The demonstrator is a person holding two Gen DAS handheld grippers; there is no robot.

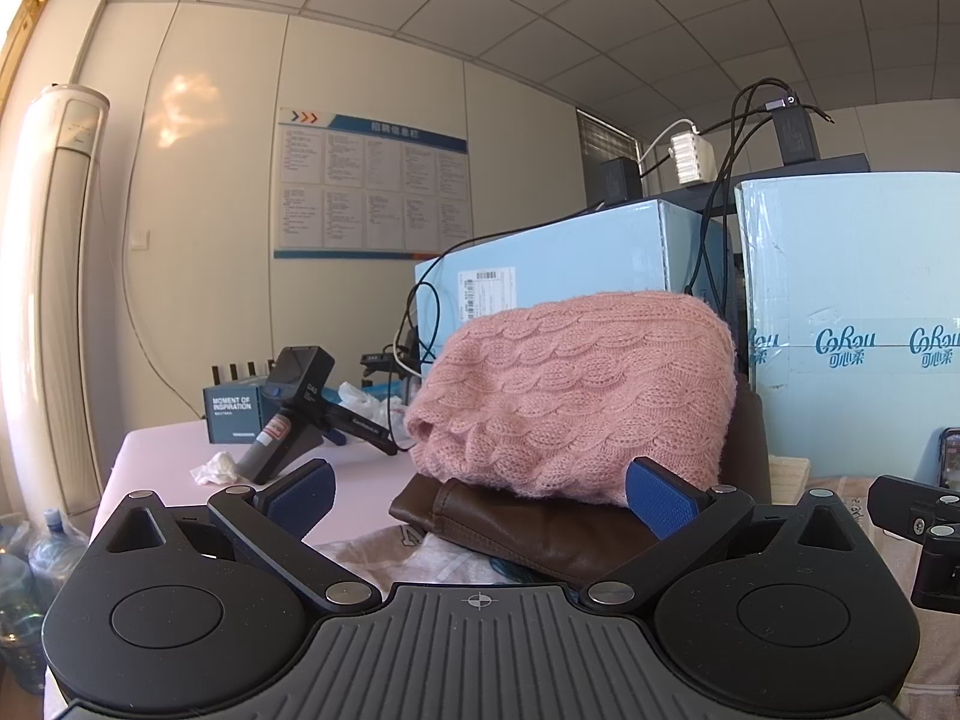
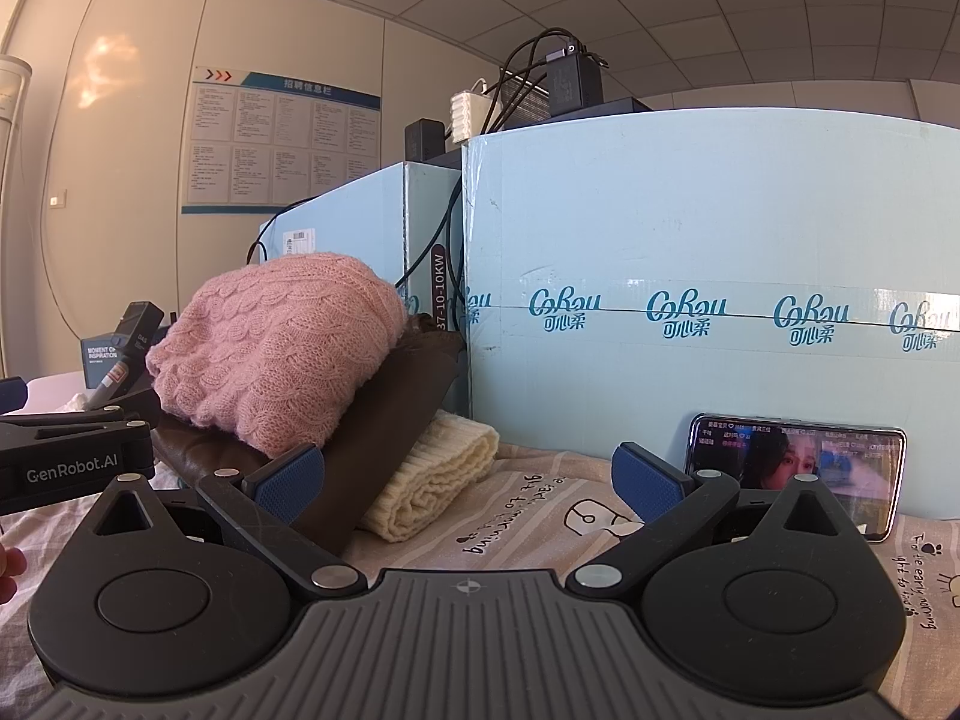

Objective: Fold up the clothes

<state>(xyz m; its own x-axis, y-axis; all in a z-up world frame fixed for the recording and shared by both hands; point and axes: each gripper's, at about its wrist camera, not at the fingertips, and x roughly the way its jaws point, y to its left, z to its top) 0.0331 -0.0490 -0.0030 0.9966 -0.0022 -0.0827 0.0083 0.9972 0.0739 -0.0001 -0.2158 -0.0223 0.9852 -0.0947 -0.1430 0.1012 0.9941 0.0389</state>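
Note:
A folded pink cable-knit sweater [image 1: 576, 396] lies on top of a folded brown leather garment [image 1: 528, 528]; both show in the right wrist view too, the sweater [image 2: 282, 348] and the brown garment [image 2: 384, 420]. A folded cream knit [image 2: 432, 480] lies under the brown garment's right side. My left gripper [image 1: 480, 495] is open and empty, just in front of the pile. My right gripper [image 2: 471, 480] is open and empty, to the right of the pile, above a printed cloth [image 2: 540, 534].
Light blue cartons [image 2: 690, 300] stand right behind the pile. A phone [image 2: 798, 474] with a lit screen leans on the carton. On the pink table [image 1: 162, 450] to the left are a handheld device on a stand [image 1: 300, 408], a small blue box [image 1: 234, 414] and crumpled tissue [image 1: 216, 468].

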